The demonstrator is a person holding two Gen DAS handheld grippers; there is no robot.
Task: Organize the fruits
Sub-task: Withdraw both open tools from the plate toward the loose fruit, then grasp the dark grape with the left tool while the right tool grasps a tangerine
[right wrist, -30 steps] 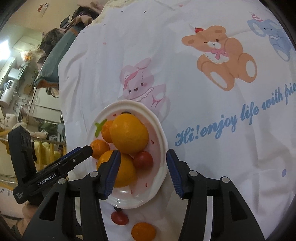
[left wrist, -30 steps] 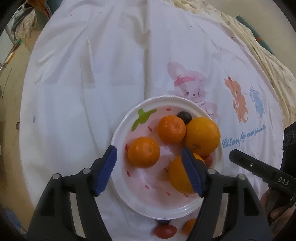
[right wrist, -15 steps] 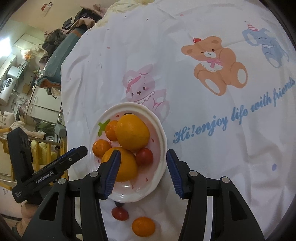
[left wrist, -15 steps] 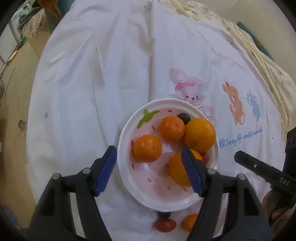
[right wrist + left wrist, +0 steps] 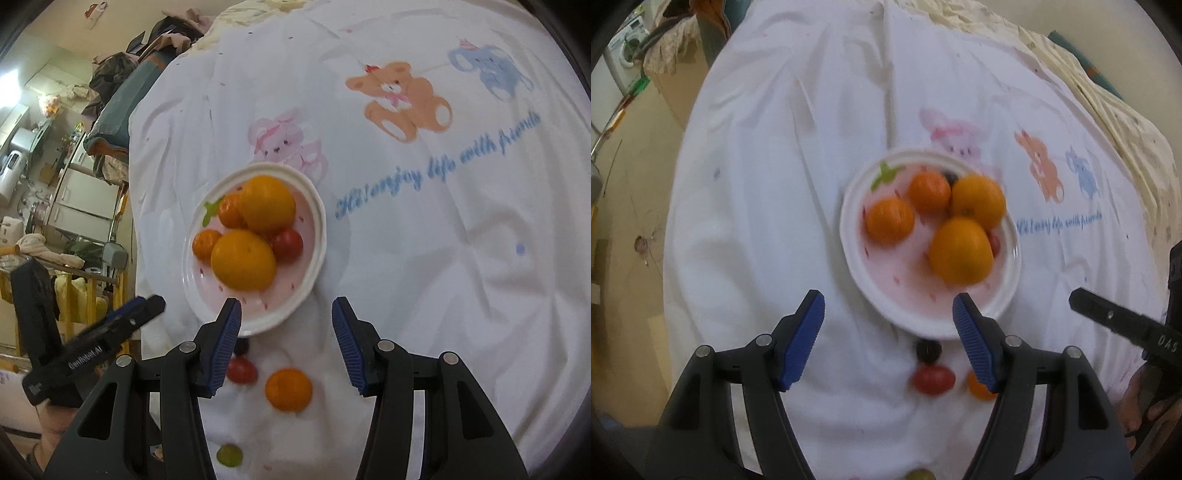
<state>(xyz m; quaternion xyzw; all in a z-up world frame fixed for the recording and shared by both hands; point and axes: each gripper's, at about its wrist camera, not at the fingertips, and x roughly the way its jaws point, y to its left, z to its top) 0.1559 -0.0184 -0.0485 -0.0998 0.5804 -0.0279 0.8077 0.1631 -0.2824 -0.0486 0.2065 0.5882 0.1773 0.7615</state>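
Note:
A white plate (image 5: 916, 317) (image 5: 314, 206) with pink marks sits on the white cloth. It holds two large oranges (image 5: 960, 249) (image 5: 243, 260), two small mandarins (image 5: 890, 220) (image 5: 205, 243), a red tomato (image 5: 288, 244) and a dark grape (image 5: 949, 178). On the cloth in front of the plate lie a dark grape (image 5: 928, 350), a red tomato (image 5: 932, 380) (image 5: 242, 371), a small mandarin (image 5: 979, 387) (image 5: 289, 389) and a green grape (image 5: 229, 455). My left gripper (image 5: 888, 332) is open and empty above these. My right gripper (image 5: 286, 343) is open and empty too.
The white cloth (image 5: 757, 184) carries cartoon animals (image 5: 400, 98) and blue writing (image 5: 439, 170). The table edge drops to the floor (image 5: 628, 184) at the left. Room clutter and cabinets (image 5: 74, 184) stand beyond the table's left edge.
Both grippers have pulled back and up from the plate. More of the loose fruit in front of the plate has come into view. Both stay open.

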